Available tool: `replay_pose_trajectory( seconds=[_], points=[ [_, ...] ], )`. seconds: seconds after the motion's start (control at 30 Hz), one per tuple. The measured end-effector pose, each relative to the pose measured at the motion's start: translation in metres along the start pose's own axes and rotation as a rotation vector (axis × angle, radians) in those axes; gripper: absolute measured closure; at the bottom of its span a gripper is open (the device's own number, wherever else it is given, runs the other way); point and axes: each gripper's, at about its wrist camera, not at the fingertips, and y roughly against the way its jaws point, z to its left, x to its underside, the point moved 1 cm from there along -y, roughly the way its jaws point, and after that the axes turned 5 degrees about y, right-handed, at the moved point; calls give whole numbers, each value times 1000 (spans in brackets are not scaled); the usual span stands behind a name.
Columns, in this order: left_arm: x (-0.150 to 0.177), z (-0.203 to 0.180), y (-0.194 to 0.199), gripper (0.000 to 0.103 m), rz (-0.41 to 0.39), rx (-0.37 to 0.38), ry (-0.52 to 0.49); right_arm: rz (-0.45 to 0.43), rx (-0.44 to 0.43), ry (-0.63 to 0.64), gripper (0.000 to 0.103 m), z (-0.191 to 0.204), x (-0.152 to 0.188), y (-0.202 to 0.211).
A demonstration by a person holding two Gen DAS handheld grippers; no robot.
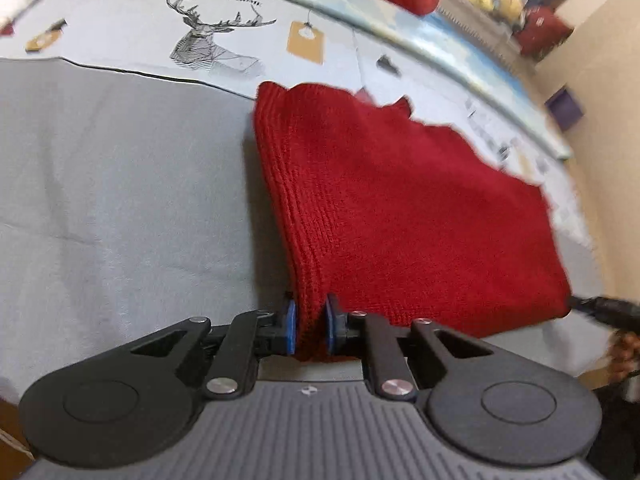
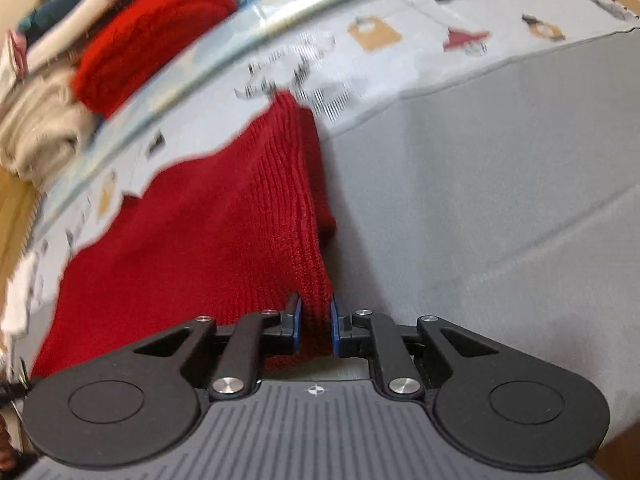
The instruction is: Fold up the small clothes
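A grey cloth (image 1: pixel 120 200) covers the near part of the table, and beyond it lies a pale printed sheet (image 1: pixel 140 28) bearing a stag's-head drawing (image 1: pixel 208 36) at about eleven o'clock in the left wrist view. A dark red knitted garment (image 1: pixel 400 208) stretches across both, lifted along its near edge and hanging between the two tools. A stack of folded clothes (image 2: pixel 80 60), bright red over beige, sits at ten o'clock in the right wrist view. The left tool (image 1: pixel 312 330) is clamped on the garment's ribbed edge at six o'clock, blue pads pressing the knit. The right tool (image 2: pixel 316 330) is clamped on the opposite ribbed edge.
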Motion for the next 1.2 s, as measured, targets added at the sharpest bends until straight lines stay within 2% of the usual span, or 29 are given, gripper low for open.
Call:
replay_pose_trajectory(
  seconds=[0.03,0.07,0.1,0.2,0.3,0.37,0.47,0.53,0.57,0.67,0.7,0.77,0.83,0.87,0.97,1.07,1.1,1.17,1.2],
  points=[
    [1,-4,0,85,-19,-54,-31,-9,67,23,86,-1,2,1],
    [2,-6,0,82,-43,-83,-54,-30,134,40,85,-2,2,5],
    [2,-8,1,82,-63,-90,-69,-63,166,37,82,-4,3,10],
    [3,-23,9,82,-130,-35,-116,-169,113,20,82,-3,3,29],
    [6,-42,9,81,-150,25,-177,-232,67,137,81,18,5,37],
    [10,-50,-4,76,-100,23,-200,-206,59,222,78,30,5,30],
    [20,-45,-43,75,82,-114,-196,-61,143,292,73,37,11,0],
    [19,-46,-44,74,76,-122,-183,44,219,284,67,31,14,-19],
    [18,-47,-39,74,56,-108,-171,46,226,269,60,31,14,-21],
    [16,-47,-24,73,-10,-84,-144,-19,206,258,60,35,9,-10],
    [15,-47,-21,70,-24,-87,-139,-41,198,261,60,35,8,-6],
    [15,-43,-26,68,-3,-111,-132,-39,206,271,59,35,12,-5],
    [18,-41,-35,68,47,-148,-137,10,241,265,57,30,14,-13],
    [19,-45,-34,68,45,-155,-148,12,245,256,53,29,14,-14],
    [22,-56,-18,65,-41,-170,-196,-64,257,239,53,31,9,-4],
    [27,-73,4,40,-169,-205,-276,-201,273,205,51,34,5,21],
    [28,-78,12,36,-199,-193,-294,-242,271,187,51,34,4,29],
    [26,-91,29,35,-252,-157,-337,-318,260,150,50,33,1,45],
    [26,-97,41,29,-287,-149,-366,-351,252,139,50,34,1,52]
  ],
)
